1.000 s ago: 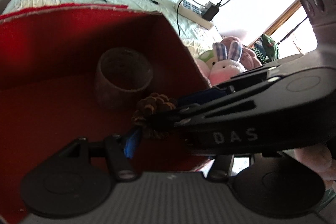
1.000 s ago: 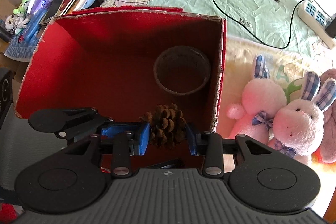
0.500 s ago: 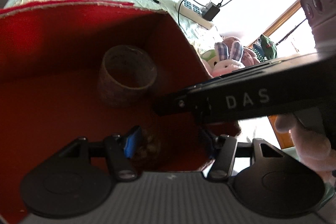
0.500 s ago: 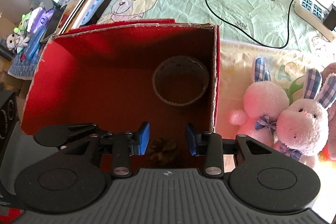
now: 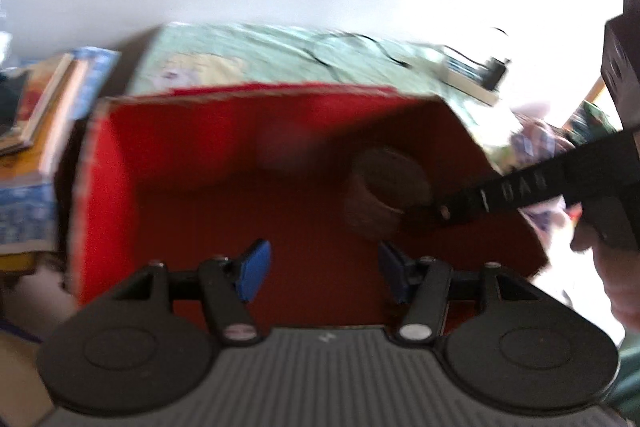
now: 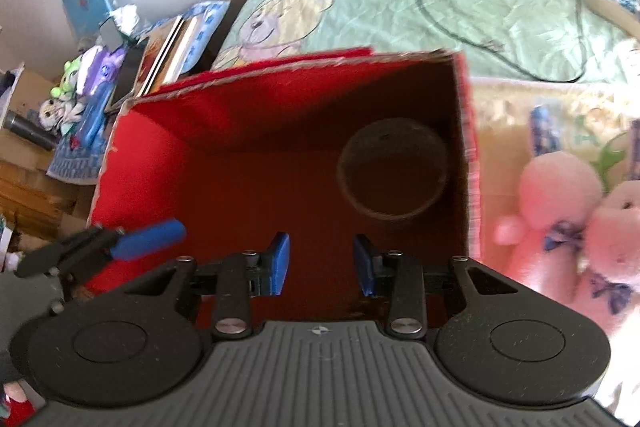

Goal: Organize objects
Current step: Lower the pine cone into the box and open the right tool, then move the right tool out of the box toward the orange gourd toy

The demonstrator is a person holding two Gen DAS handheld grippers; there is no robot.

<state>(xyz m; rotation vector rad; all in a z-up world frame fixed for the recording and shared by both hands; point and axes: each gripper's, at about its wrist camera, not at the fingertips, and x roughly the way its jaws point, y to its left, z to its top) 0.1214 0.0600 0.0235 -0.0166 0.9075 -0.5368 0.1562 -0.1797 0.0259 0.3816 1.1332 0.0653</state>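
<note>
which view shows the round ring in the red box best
The right wrist view: the ring lies open side up in the red box, its whole rim sharp. The left wrist view shows it blurred and partly covered by the right tool's arm.

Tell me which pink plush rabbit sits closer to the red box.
The left rabbit, in the right wrist view: it lies nearer the red box, while the other rabbit leans against its far side.
</note>
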